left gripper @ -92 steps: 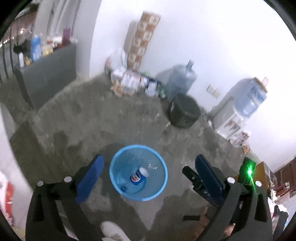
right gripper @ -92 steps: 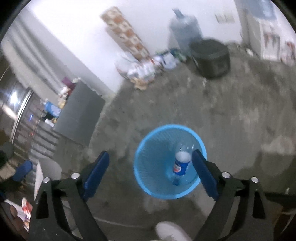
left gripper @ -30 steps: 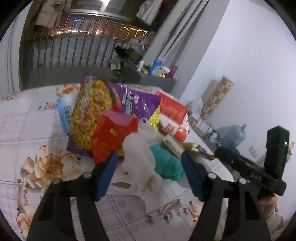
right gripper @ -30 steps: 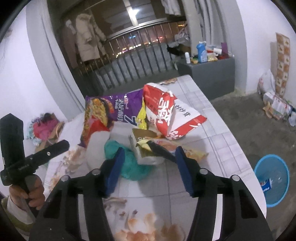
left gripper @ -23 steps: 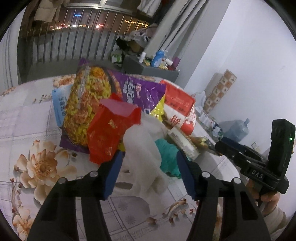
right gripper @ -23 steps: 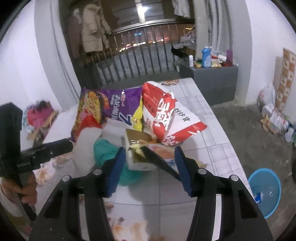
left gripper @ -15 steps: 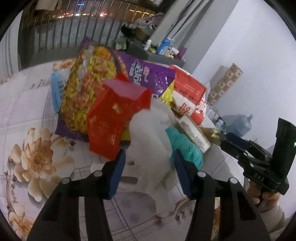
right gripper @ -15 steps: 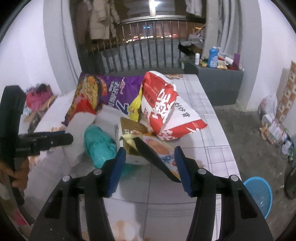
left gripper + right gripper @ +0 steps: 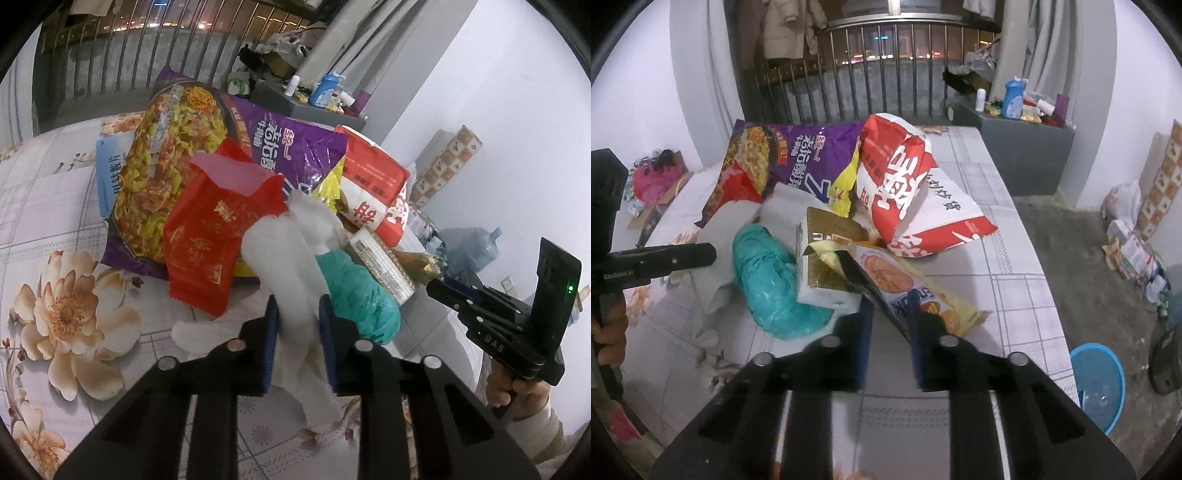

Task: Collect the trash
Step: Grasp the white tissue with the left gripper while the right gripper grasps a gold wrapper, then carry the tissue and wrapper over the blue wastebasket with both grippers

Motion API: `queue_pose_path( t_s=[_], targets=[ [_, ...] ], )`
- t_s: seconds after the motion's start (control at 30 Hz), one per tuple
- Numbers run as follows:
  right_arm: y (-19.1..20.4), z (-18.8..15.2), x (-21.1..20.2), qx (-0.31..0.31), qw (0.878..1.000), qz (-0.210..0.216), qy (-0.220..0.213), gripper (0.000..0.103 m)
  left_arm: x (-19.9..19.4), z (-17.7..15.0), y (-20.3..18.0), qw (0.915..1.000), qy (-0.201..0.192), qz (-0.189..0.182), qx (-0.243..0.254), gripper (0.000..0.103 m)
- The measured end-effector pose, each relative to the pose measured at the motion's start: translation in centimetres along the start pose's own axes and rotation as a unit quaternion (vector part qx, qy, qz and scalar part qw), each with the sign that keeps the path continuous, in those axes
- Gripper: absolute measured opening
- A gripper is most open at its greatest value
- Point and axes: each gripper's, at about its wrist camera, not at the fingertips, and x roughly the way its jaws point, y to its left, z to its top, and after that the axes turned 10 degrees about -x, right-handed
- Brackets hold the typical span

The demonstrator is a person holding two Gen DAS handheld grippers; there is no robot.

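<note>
A heap of trash lies on the flower-patterned table (image 9: 48,206). In the left wrist view my left gripper (image 9: 298,314) has its jaws closing on a white paper wad (image 9: 280,251), and both blue pads press into it. A teal plastic bag (image 9: 354,295) and a red packet (image 9: 210,236) lie on either side of the wad. In the right wrist view my right gripper (image 9: 890,310) has its jaws closing on an orange snack packet (image 9: 886,273), whose dark edge runs between the pads. A white-and-gold box (image 9: 820,273) touches that packet on the left.
A purple noodle bag (image 9: 177,147) and a red-and-white bag (image 9: 905,184) fill the back of the heap. A blue basket (image 9: 1100,384) stands on the floor beyond the table's right edge. A grey cabinet (image 9: 1023,158) with bottles stands behind, by the railing.
Both pairs of jaws have narrowed from wide apart: the left onto the white paper wad, the right onto the snack packet. The left gripper sank closer to the heap.
</note>
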Motion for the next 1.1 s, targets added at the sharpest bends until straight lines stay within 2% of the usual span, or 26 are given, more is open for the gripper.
queue_pose_path(
  t_s=[0.1, 0.4, 0.83, 1.1],
  targets=[
    [0.0, 0.1, -0.1, 0.003, 1.0, 0.003, -0.003, 0.005, -0.2, -0.1, 0.1, 1.0, -0.002, -0.004, -0.001, 0.013],
    [-0.1, 0.3, -1.4, 0.016, 1.0, 0.009, -0.019, 0.0, -2.5, -0.5, -0.6, 0.9995, -0.019, -0.021, 0.011, 0.01],
    [-0.5, -0.1, -4.7, 0.051, 0.997, 0.025, -0.059, 0.0, -6.9, -0.6, -3.2, 0.9973, -0.053, -0.038, 0.034, 0.01],
    [-1.3, -1.1, -8.3, 0.075, 0.992, 0.032, -0.1, 0.0, -9.9, -0.5, -5.4, 0.9942, -0.077, -0.057, 0.048, 0.01]
  ],
)
